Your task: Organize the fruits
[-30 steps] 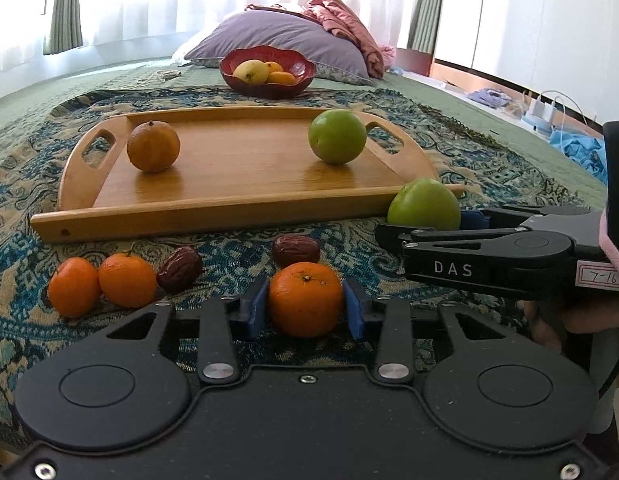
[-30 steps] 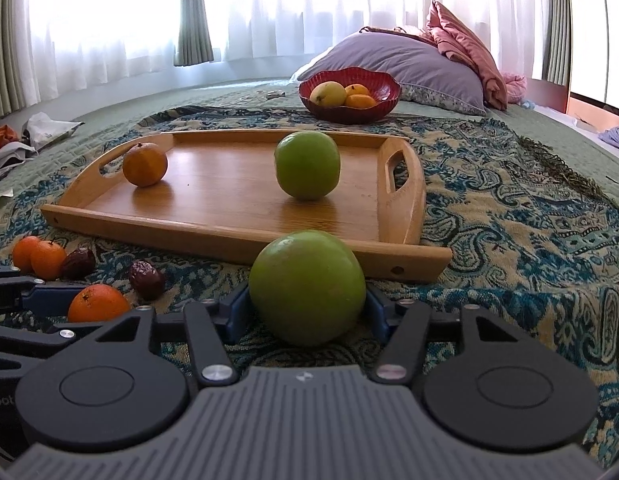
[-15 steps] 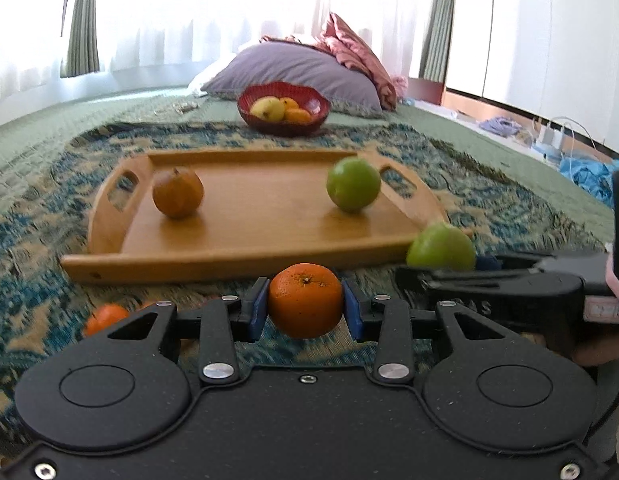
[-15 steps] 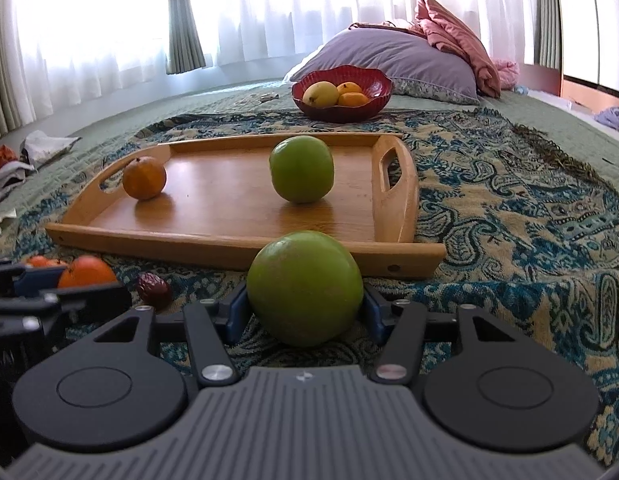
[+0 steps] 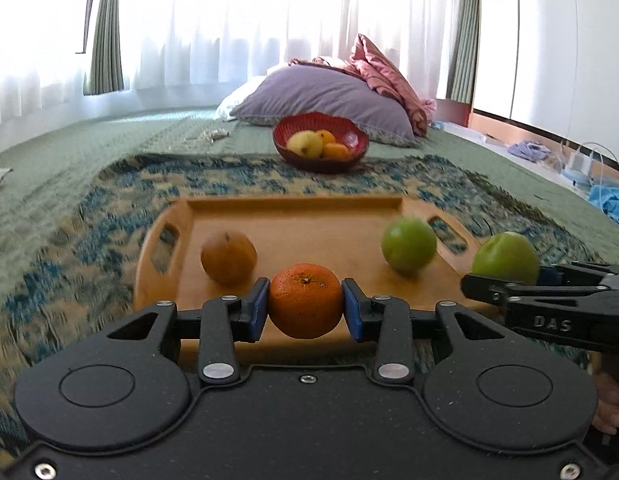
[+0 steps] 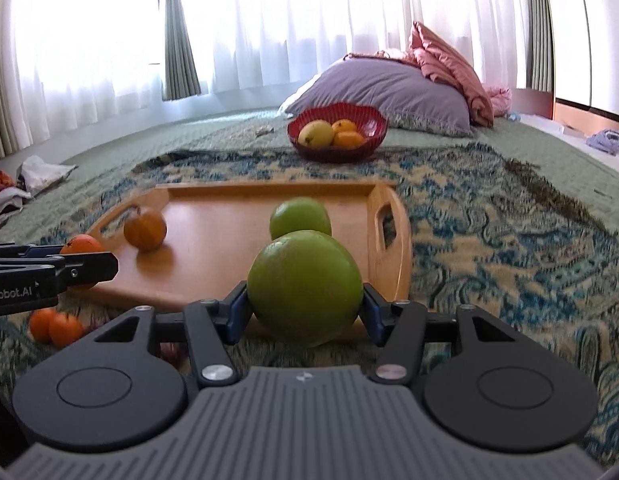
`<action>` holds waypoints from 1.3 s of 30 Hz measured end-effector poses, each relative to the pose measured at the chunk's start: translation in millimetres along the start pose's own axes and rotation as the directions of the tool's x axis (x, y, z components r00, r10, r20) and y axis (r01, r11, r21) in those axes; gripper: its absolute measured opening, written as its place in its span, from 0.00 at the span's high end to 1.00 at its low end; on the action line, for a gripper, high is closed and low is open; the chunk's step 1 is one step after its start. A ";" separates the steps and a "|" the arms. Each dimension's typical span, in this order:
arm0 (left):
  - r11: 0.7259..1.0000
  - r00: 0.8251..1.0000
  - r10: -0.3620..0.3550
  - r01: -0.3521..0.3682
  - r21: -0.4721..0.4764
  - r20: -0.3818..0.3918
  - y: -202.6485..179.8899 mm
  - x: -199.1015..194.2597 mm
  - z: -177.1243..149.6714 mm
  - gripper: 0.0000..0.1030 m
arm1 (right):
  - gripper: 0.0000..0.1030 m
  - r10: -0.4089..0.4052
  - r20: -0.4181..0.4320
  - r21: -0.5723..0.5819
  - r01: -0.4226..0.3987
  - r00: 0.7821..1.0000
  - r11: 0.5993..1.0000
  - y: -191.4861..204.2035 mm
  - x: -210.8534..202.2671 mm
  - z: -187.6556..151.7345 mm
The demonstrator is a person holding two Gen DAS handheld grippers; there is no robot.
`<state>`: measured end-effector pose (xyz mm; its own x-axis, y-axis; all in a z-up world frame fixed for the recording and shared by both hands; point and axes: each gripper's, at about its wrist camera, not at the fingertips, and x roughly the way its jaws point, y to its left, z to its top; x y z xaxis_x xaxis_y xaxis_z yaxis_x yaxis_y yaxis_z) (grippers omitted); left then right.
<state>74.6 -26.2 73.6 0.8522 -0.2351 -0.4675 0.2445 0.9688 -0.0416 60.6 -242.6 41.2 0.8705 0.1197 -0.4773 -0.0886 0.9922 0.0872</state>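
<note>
My left gripper [image 5: 305,307] is shut on an orange [image 5: 305,300] and holds it in the air over the near edge of the wooden tray [image 5: 309,236]. My right gripper [image 6: 305,307] is shut on a green apple [image 6: 305,286], lifted near the tray's front right corner [image 6: 389,264]; that apple also shows in the left wrist view [image 5: 505,258]. On the tray lie a brownish orange [image 5: 228,256] at the left and a second green apple [image 5: 408,243] at the right.
Two small oranges [image 6: 55,326] and a dark date [image 6: 169,352] lie on the patterned blanket [image 6: 489,240] in front of the tray. A red bowl [image 5: 320,147] with yellow and orange fruit stands behind the tray, before a purple pillow [image 5: 329,96].
Both grippers have risen from the blanket with their fruit and moved forward toward the tray. The loose oranges and dates have dropped out of the left wrist view.
</note>
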 end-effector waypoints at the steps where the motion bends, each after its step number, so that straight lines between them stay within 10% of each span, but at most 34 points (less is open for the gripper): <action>1: 1.000 1.000 0.002 -0.002 0.005 0.005 2.4 2.7 6.3 0.65 | 0.42 0.000 0.008 0.002 0.000 1.000 1.000 0.1 0.8 5.6; 20: 0.993 0.989 0.107 -0.112 -0.046 -0.101 70.4 105.0 90.6 0.65 | 0.42 -0.067 -0.083 0.045 0.071 0.994 0.996 -20.0 91.3 103.9; 39: 0.981 0.951 0.169 -0.188 -0.051 -0.259 81.5 180.1 81.4 0.65 | 0.42 -0.078 -0.254 0.089 0.104 0.964 0.991 -26.4 161.8 96.4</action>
<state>285.6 4.0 58.0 0.7317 -0.0393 -0.6805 0.0557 0.9984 0.0023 250.4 -252.7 46.0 0.7231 0.0466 -0.6891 0.0457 0.9923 0.1151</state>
